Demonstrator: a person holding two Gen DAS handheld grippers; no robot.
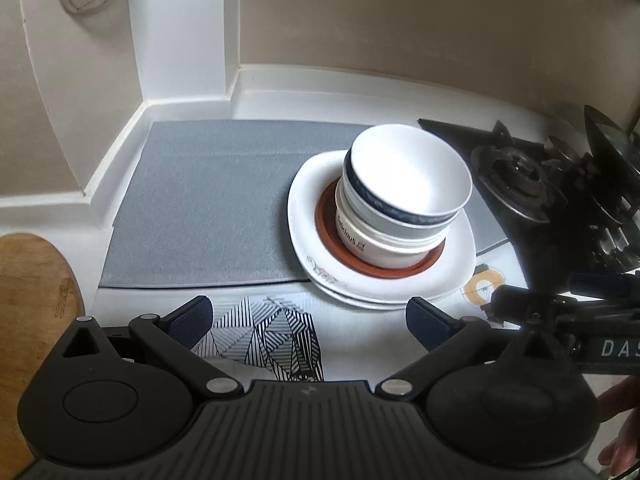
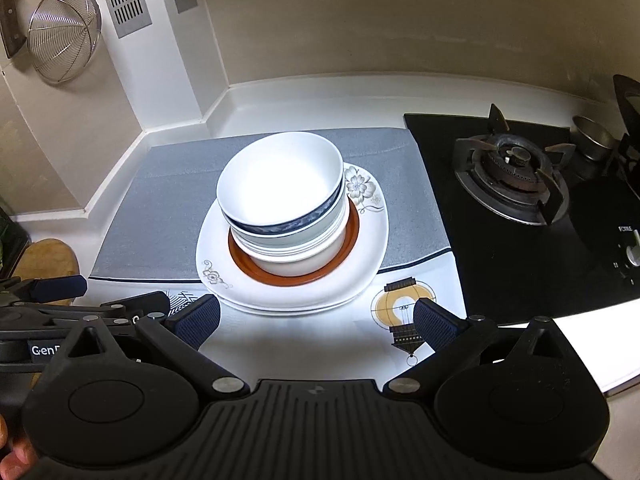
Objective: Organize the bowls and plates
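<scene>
A stack of dishes stands on a grey mat (image 1: 200,208) (image 2: 160,216). At the bottom lie white square plates (image 1: 384,292) (image 2: 288,292) with flower prints, then a brown-rimmed plate (image 1: 328,236) (image 2: 240,260), then nested bowls topped by a white bowl with a blue band (image 1: 408,172) (image 2: 280,184). A lower bowl reads "Delicious" (image 1: 356,236). My left gripper (image 1: 308,320) is open and empty, in front of the stack and to its left. My right gripper (image 2: 316,320) is open and empty, just in front of the stack.
A black gas hob (image 2: 516,172) (image 1: 520,176) lies right of the mat. A printed white cloth (image 1: 272,332) (image 2: 404,312) covers the counter front. A wooden board (image 1: 24,300) lies at the left. A wire strainer (image 2: 64,32) hangs on the wall.
</scene>
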